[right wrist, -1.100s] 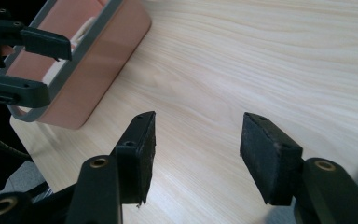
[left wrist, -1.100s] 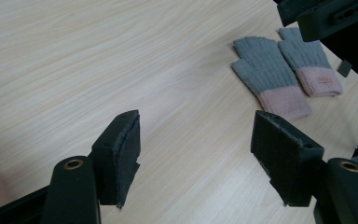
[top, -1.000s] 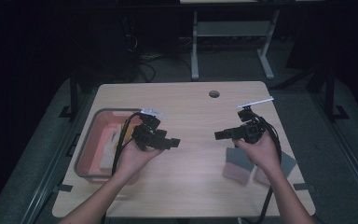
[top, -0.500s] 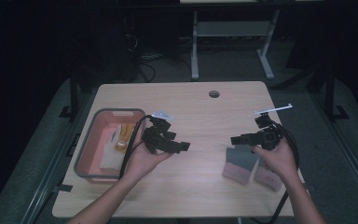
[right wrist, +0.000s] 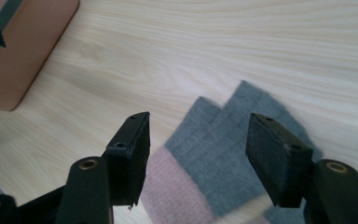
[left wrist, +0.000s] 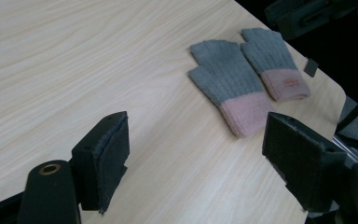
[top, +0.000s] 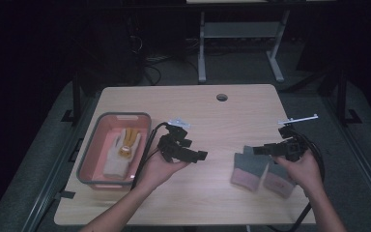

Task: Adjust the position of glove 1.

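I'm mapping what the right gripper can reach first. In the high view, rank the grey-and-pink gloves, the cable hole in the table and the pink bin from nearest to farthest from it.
From the right gripper:
1. Grey-and-pink gloves, just under it.
2. Cable hole, toward the table's far edge.
3. Pink bin, at the far left.

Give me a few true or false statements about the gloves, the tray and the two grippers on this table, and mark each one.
1. Two grey knitted gloves with pink cuffs lie side by side on the light wooden table. True.
2. The right gripper is clamped on a glove. False: its jaws are open above the gloves, holding nothing.
3. The pink plastic tray with a grey rim holds a white and yellow glove. True.
4. The left gripper is inside the tray. False: it is over bare table, open, facing the grey gloves.
5. The tray is on the person's right. False: it is on the left.
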{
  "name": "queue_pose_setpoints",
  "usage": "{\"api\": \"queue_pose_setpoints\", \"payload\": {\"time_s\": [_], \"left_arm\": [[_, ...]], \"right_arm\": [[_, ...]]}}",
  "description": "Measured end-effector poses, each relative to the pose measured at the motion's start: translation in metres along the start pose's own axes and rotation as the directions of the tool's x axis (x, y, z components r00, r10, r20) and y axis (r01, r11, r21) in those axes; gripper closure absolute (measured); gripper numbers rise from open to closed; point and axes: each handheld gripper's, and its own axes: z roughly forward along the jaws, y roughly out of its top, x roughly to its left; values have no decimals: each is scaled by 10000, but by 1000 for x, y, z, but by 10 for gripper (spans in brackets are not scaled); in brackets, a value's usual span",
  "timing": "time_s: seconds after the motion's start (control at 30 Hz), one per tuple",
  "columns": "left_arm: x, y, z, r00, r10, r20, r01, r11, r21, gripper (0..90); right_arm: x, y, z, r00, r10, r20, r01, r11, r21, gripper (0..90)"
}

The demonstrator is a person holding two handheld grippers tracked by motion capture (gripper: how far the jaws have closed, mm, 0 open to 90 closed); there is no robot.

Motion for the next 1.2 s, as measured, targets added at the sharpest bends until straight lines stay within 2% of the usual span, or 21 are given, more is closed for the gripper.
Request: {"api": "queue_pose_setpoints", "payload": {"time_s": [0.2, 0.43, 0.63, 0.9, 1.2], "left_arm": [[-6, 0, 9, 9999, 102, 99, -102, 9999, 1, 223], [-15, 0, 22, 9994, 235, 254, -237, 9997, 76, 223], [-19, 1, 27, 9990, 286, 352, -289, 9996, 63, 223], [-28, -2, 36, 9980, 474, 412, -483, 9986, 220, 225], [-34, -9, 47, 9968, 519, 613, -546, 9976, 429, 225]], "right_arm": [[-12, -9, -6, 9995, 105, 282, -105, 9999, 5, 395], [-20, -20, -7, 9962, 112, 866, -141, 9994, 329, 402], [-33, -33, -8, 9922, 210, 1226, -269, 9985, 468, 414], [-47, -51, -9, 9842, 469, 1708, -577, 9966, 590, 420], [-54, -66, 1, 9734, 331, 2267, -567, 9935, 986, 443]]}}
